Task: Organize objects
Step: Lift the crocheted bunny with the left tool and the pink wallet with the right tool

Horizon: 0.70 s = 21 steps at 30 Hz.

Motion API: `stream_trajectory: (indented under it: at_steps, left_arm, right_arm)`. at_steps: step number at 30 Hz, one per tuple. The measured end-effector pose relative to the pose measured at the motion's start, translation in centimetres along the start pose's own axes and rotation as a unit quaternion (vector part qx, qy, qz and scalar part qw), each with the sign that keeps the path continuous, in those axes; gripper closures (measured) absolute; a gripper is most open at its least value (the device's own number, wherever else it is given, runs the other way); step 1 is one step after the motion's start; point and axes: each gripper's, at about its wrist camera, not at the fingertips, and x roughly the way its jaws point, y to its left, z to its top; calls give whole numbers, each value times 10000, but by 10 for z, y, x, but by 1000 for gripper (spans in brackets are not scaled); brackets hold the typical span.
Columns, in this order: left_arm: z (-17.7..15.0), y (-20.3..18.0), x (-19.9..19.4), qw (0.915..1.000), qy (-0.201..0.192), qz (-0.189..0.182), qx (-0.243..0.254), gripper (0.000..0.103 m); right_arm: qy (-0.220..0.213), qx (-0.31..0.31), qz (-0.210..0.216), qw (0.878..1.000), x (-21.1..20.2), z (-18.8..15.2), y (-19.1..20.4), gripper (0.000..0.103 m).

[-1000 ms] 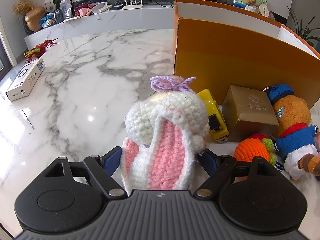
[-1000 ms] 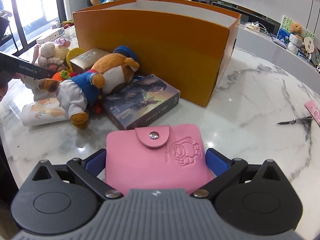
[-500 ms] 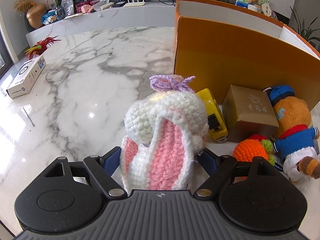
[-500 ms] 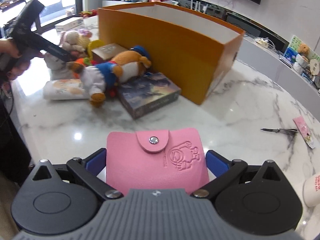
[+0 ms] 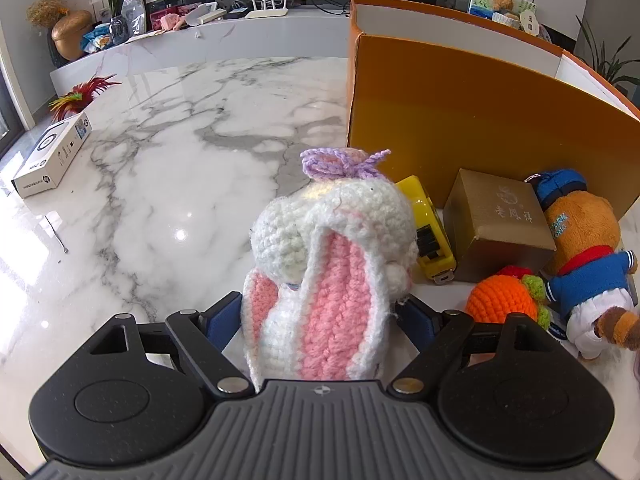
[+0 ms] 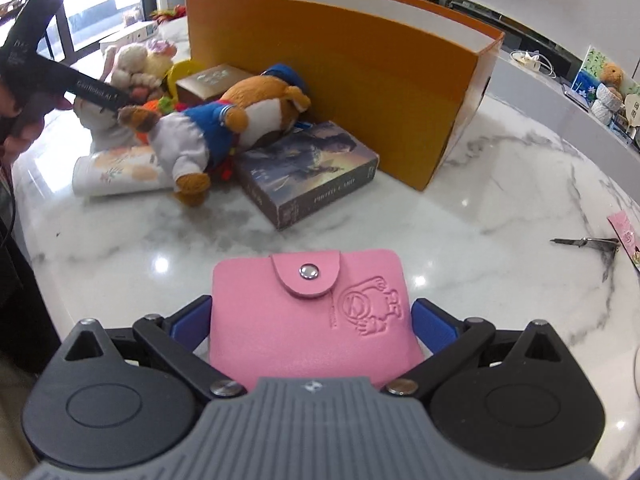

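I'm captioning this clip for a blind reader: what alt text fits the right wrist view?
The right gripper grips a pink snap wallet above a white marble table. Beyond it stands an open orange box, with a plush bear, a photo card box and other toys heaped before it.

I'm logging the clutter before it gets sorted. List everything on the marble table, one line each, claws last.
box: 1, orange, open top, standing at the back.
knitted rabbit: 1, white and pink, purple bow, in the left claw.
wallet: 1, pink, snap flap, in the right claw.
teddy bear: 1, brown, blue jacket, lying before the box.
gift box: 1, gold, against the box wall.
tape measure: 1, yellow, left of the gift box.
knitted ball: 1, orange with green, beside the bear.
card box: 1, dark, under the bear's head.
tube: 1, white, floral, lying flat.
carton: 1, white, far left edge.
left claw: shut on the rabbit.
right claw: shut on the wallet.
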Motion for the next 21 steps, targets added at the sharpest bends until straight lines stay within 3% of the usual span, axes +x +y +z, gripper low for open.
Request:
stream_trajectory:
  at_steps: [5, 17, 19, 20, 21]
  left_arm:
    - [0, 0, 0, 10000, -12, -8, -10, 4]
    - [-1, 1, -1, 10000, -47, -47, 26, 5]
    - [-1, 3, -3, 9999, -89, 41, -43, 22]
    - [0, 4, -5, 9999, -98, 45, -73, 36]
    - [1, 6, -6, 9999, -96, 48, -85, 41]
  right_arm:
    - [-79, 472, 90, 9988, 5, 0, -4, 1]
    - [-23, 463, 17, 9989, 5, 3, -1, 1]
    - [25, 447, 25, 9990, 6, 5, -2, 1]
    - [79, 434, 34, 9990, 7, 7, -2, 1]
    - [143, 409, 45, 9990, 7, 9, -3, 1]
